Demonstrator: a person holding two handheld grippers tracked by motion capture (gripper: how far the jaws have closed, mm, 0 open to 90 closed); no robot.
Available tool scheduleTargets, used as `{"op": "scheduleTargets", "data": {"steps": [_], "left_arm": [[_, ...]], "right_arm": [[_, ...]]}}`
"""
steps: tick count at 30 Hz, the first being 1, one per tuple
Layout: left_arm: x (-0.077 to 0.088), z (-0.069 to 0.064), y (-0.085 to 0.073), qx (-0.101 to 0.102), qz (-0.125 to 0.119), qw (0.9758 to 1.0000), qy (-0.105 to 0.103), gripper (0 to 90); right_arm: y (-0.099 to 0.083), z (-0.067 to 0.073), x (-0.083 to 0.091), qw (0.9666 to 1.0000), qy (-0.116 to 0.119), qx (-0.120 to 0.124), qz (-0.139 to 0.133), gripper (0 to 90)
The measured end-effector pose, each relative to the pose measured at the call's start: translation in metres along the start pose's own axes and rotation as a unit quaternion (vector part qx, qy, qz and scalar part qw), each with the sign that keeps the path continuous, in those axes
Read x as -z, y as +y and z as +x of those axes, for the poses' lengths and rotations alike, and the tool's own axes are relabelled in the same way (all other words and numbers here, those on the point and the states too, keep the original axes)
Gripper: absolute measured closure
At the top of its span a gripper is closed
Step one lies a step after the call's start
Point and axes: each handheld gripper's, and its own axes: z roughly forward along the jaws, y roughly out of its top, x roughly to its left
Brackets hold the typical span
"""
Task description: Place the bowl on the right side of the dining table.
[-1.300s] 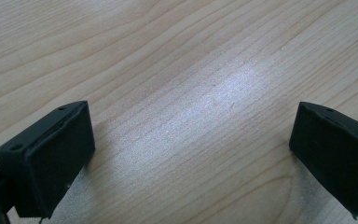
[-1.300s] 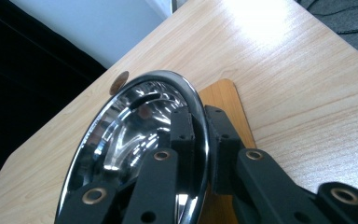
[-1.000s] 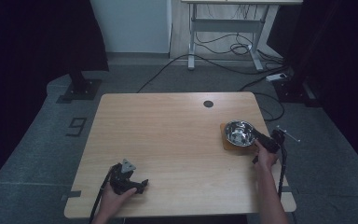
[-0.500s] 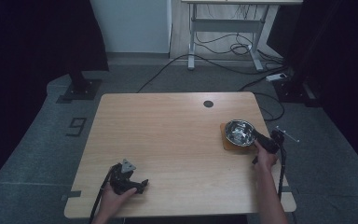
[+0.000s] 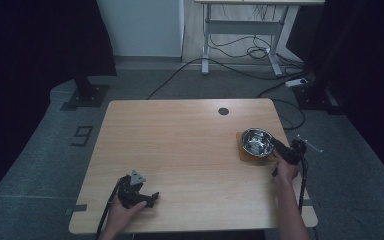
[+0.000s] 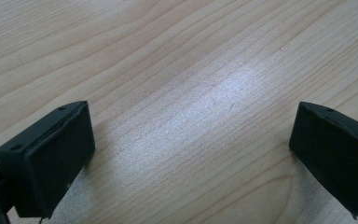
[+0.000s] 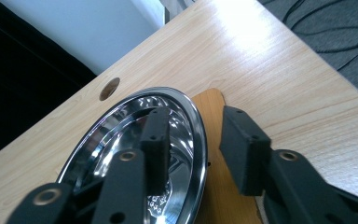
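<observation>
table [image 5: 190, 150] | my right tongs [image 7: 193, 140] straddle bowl [image 5: 257, 141] rim, not clamped | left tongs [image 5: 150, 197] apart, resting bare

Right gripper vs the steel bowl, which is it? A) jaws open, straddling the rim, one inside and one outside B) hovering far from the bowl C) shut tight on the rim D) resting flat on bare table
A: in the right gripper view the right gripper has one jaw inside the steel bowl and the other outside above the wooden coaster, with a gap at the rim.
</observation>
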Motion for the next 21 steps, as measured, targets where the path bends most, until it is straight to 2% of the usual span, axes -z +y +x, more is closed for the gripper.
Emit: {"op": "scheduleTargets", "data": {"steps": [7, 11, 15, 18, 21], "left_arm": [[0.0, 0.0, 0.0, 0.0, 0.0, 1.0, 0.0, 0.0], [0.0, 0.0, 0.0, 0.0, 0.0, 1.0, 0.0, 0.0], [0.0, 0.0, 0.0, 0.0, 0.0, 1.0, 0.0, 0.0], [0.0, 0.0, 0.0, 0.0, 0.0, 1.0, 0.0, 0.0], [0.0, 0.0, 0.0, 0.0, 0.0, 1.0, 0.0, 0.0]], "right_arm": [[0.001, 0.008, 0.012, 0.9993, -0.021, 0.03, -0.009, 51.2], [0.003, 0.014, 0.022, 0.9987, -0.022, 0.043, -0.015, 49.2], [0.002, 0.022, 0.03, 0.9989, -0.006, 0.044, -0.016, 49.2], [0.0, 0.03, 0.036, 0.9982, 0.004, 0.059, -0.011, 48.7], [-0.004, 0.04, 0.039, 0.9969, 0.011, 0.078, 0.005, 48.1]]}}
